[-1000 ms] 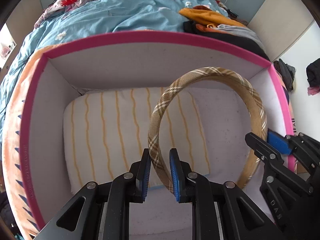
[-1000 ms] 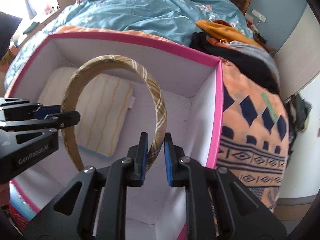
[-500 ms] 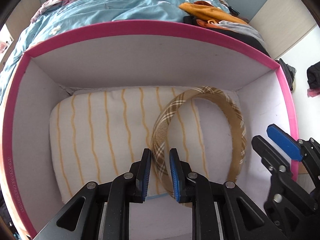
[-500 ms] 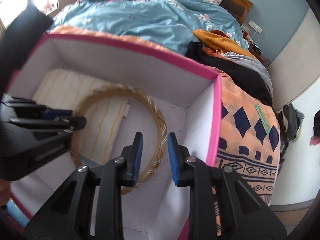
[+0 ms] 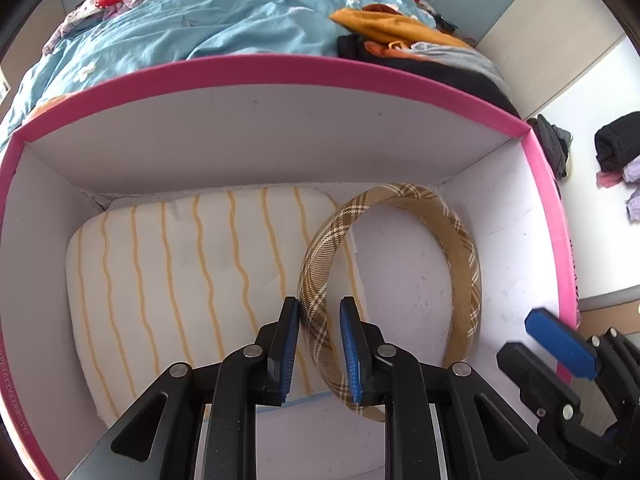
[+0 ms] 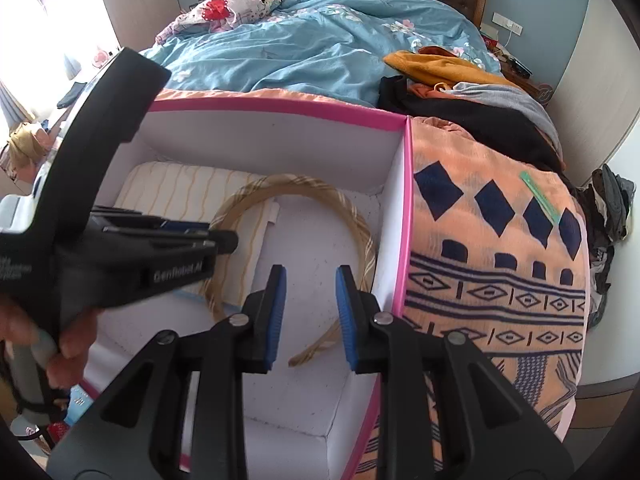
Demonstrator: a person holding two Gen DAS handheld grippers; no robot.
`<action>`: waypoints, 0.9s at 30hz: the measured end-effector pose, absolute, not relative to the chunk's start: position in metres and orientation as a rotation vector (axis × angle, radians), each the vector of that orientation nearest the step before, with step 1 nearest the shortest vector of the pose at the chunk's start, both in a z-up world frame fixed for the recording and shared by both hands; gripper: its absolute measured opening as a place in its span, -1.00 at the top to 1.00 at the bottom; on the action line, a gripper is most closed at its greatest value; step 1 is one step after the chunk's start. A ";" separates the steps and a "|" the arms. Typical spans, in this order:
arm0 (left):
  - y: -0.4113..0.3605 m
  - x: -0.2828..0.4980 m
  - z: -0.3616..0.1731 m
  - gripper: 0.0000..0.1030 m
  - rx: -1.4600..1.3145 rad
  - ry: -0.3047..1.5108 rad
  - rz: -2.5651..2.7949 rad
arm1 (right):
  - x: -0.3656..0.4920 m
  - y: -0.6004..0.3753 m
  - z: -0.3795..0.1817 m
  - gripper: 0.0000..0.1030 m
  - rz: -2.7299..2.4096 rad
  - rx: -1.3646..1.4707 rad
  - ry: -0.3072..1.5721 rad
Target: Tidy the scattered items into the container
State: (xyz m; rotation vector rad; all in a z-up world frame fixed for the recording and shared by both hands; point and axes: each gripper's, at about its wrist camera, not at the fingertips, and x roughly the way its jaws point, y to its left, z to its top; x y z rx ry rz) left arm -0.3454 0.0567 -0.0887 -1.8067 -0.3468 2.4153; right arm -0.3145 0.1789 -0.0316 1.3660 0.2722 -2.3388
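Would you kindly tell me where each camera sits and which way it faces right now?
Left wrist: on the left gripper, looking down into the pink box; jaws straddle the headband, right gripper at lower right.
Right wrist: on the open right gripper, looking into the box's right side; left gripper and fingers at left.
Shared: box, headband, striped pad, bed.

headband [image 6: 362, 236] | left arc behind left tongs [image 6: 224, 240] | blurred

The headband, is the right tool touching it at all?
Apart. The right wrist view shows the right tool open above the box, fingers bare, the headband lying lower on the box floor with clear space between.
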 end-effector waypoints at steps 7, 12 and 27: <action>0.061 -0.326 -0.059 0.51 -1.660 -0.270 2.547 | -0.301 0.184 -0.032 0.45 -2.308 1.346 0.209; 0.063 -0.306 -0.034 0.28 -1.547 -0.205 2.652 | -0.290 0.185 -0.030 0.31 -2.288 1.324 0.167; 0.055 -0.235 0.007 -0.24 -1.393 -0.130 2.804 | -0.253 0.191 -0.020 0.18 -2.248 1.258 0.053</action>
